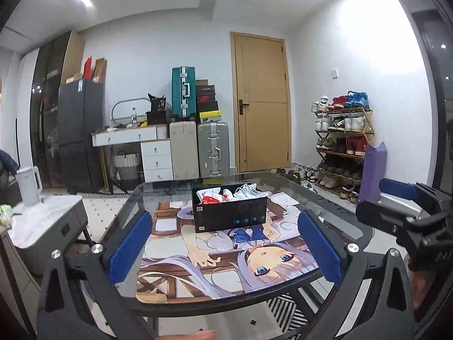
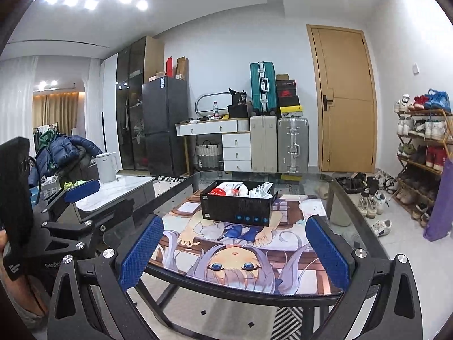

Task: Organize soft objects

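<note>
A black box [image 1: 230, 215] sits on an anime-print mat [image 1: 226, 260] on a glass table [image 1: 136, 198]. Inside lie soft items: a red-and-white one [image 1: 211, 197] at left and white ones [image 1: 246, 191] at right. The box also shows in the right wrist view [image 2: 237, 208], on the mat [image 2: 235, 257]. My left gripper [image 1: 226, 248] is open and empty, near the table's front edge, short of the box. My right gripper [image 2: 233, 250] is open and empty, likewise in front of the box. The right gripper shows at the right of the left view [image 1: 402, 212].
A side table with a white kettle [image 1: 28, 185] stands left. A shoe rack [image 1: 342, 147] and a purple bag [image 1: 373, 174] stand right, with loose shoes [image 2: 371, 204] on the floor. Suitcases [image 1: 198, 147], a desk and a door are behind.
</note>
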### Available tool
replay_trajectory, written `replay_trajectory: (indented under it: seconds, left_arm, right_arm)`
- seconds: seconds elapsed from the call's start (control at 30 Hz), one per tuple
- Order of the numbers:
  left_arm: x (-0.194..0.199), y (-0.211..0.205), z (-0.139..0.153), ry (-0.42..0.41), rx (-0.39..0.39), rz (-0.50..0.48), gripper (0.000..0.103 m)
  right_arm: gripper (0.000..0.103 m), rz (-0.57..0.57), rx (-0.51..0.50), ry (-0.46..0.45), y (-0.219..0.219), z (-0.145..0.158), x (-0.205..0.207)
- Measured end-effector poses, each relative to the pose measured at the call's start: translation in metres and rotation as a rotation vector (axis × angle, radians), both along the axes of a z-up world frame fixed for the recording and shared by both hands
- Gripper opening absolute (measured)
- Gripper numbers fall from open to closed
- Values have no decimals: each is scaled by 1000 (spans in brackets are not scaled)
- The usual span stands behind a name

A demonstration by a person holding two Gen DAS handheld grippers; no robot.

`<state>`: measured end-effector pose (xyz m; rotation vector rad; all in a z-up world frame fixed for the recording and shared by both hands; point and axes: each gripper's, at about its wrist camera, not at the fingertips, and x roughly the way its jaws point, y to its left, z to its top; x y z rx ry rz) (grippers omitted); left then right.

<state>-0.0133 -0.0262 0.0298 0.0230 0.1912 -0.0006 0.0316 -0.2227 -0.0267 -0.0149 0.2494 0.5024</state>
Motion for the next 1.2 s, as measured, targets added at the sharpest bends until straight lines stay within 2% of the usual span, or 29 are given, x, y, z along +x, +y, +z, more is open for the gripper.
replay_trajectory:
  seconds: [0.2,0.47,1.2]
  left_arm:
    - [2,5,1,21,-33,-8,103]
    - [0,1,-1,12,-8,-12,103]
    - [2,3,-1,27,-24,-9,103]
  right_arm:
    - [102,7,-4,7,0,1,2]
    - [102,6,-12,3,3,2,3]
    - [102,27,-3,4,6,0,0]
